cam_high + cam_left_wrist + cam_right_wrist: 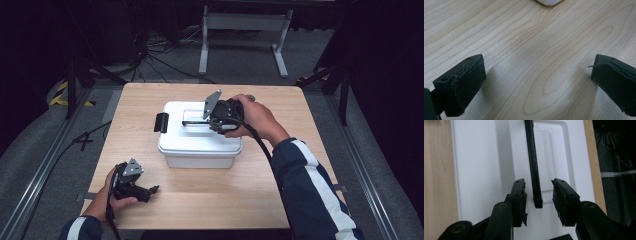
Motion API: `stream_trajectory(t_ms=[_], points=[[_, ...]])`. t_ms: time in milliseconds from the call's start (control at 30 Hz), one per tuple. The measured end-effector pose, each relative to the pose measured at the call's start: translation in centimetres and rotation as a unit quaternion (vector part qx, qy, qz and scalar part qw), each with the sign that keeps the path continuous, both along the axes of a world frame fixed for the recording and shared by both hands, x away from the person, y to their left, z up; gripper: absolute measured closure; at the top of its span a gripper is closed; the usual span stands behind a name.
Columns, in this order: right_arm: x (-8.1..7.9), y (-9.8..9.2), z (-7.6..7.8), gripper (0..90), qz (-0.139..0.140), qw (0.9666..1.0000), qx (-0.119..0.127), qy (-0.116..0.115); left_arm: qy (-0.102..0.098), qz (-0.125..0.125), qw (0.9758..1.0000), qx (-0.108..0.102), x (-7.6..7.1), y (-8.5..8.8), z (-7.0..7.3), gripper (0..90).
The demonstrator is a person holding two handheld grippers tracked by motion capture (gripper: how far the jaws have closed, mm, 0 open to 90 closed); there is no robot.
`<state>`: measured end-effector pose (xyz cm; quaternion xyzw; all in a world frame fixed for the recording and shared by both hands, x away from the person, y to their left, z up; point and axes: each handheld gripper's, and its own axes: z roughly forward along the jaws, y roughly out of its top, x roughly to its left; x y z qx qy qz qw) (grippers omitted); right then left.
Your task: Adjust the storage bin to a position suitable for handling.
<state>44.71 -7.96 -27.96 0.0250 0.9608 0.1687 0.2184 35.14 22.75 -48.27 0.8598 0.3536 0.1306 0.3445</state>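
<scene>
White box (200, 142) lies under the right tool (539, 192) — spread astride its black handle (532, 162) — left tool (536, 75) spread over the table (529, 45)

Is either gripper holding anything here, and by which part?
Nothing is held. The right gripper is open, jaws astride the black handle of the white box's lid, a gap on each side. The left gripper is open over the bare table.
</scene>
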Motion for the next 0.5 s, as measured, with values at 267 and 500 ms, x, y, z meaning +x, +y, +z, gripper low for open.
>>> stream_trajectory(t_ms=[267,500], points=[[-0.35,0.93,-0.28,83.3,0.017,0.9996,-0.012,-0.018,0.0,-0.002,1.0,-0.001,0.03,0.0,-0.01,0.3],[-0.38,0.75,0.02,84.9,0.025,0.9996,-0.006,-0.013,0.0,-0.002,1.0,-0.001,0.03,0.0,0.0,0.3]])
